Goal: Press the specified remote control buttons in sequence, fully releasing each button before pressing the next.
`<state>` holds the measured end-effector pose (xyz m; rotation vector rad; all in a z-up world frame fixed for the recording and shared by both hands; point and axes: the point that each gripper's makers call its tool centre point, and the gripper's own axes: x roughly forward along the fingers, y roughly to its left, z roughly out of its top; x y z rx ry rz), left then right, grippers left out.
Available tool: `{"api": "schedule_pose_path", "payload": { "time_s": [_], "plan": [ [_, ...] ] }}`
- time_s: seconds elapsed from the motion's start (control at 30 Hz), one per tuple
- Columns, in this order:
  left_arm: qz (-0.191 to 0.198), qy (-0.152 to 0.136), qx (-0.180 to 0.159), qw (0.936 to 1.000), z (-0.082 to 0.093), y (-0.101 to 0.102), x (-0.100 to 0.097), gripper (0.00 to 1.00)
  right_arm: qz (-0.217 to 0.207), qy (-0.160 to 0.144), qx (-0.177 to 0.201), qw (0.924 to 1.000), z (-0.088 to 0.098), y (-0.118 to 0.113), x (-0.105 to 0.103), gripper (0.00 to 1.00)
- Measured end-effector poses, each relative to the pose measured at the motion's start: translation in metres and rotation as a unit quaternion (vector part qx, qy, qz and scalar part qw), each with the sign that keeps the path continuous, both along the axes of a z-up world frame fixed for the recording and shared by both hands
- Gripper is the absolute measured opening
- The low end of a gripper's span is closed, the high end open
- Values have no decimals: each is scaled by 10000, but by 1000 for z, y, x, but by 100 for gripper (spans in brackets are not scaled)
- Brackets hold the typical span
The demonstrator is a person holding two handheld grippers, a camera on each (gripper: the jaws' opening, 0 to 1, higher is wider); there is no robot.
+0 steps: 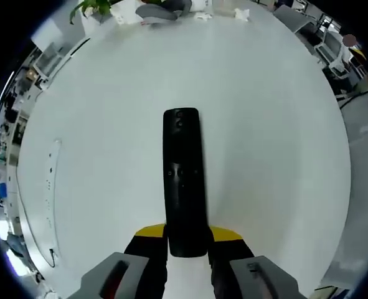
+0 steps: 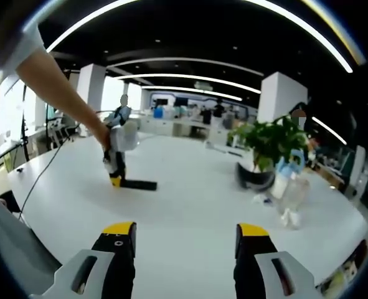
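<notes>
A long black remote control [image 1: 182, 168] lies flat on the white table [image 1: 277, 124], its buttons facing up. My left gripper [image 1: 187, 234] is shut on the remote's near end, with a yellow-tipped finger pressed against each side. In the right gripper view the same remote [image 2: 140, 185] lies far off on the table, with the left gripper [image 2: 114, 177] at its end and a person's arm [image 2: 65, 93] behind it. My right gripper [image 2: 185, 240] hovers over the table well short of the remote, open, with nothing between its jaws.
A potted plant [image 2: 268, 146] in a dark pot stands at the right with a clear bottle [image 2: 289, 187] and small white items beside it. A thin cable [image 2: 37, 180] runs across the table's left side. A white strip [image 1: 51, 180] lies near the table edge.
</notes>
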<state>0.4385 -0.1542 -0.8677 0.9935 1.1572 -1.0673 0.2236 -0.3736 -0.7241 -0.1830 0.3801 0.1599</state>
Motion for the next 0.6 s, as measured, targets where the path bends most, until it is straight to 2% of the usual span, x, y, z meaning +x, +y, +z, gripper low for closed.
{"api": "schedule_pose_path", "payload": {
  "time_s": [0.1, 0.6],
  "plan": [
    [32, -92, 12, 10000, 1, 0, -3, 24, 10, -13, 7, 10000, 1, 0, 0, 62],
    [244, -31, -91, 9997, 1, -1, -25, 24, -17, -116, 55, 9999, 4, -1, 0, 62]
  ]
}}
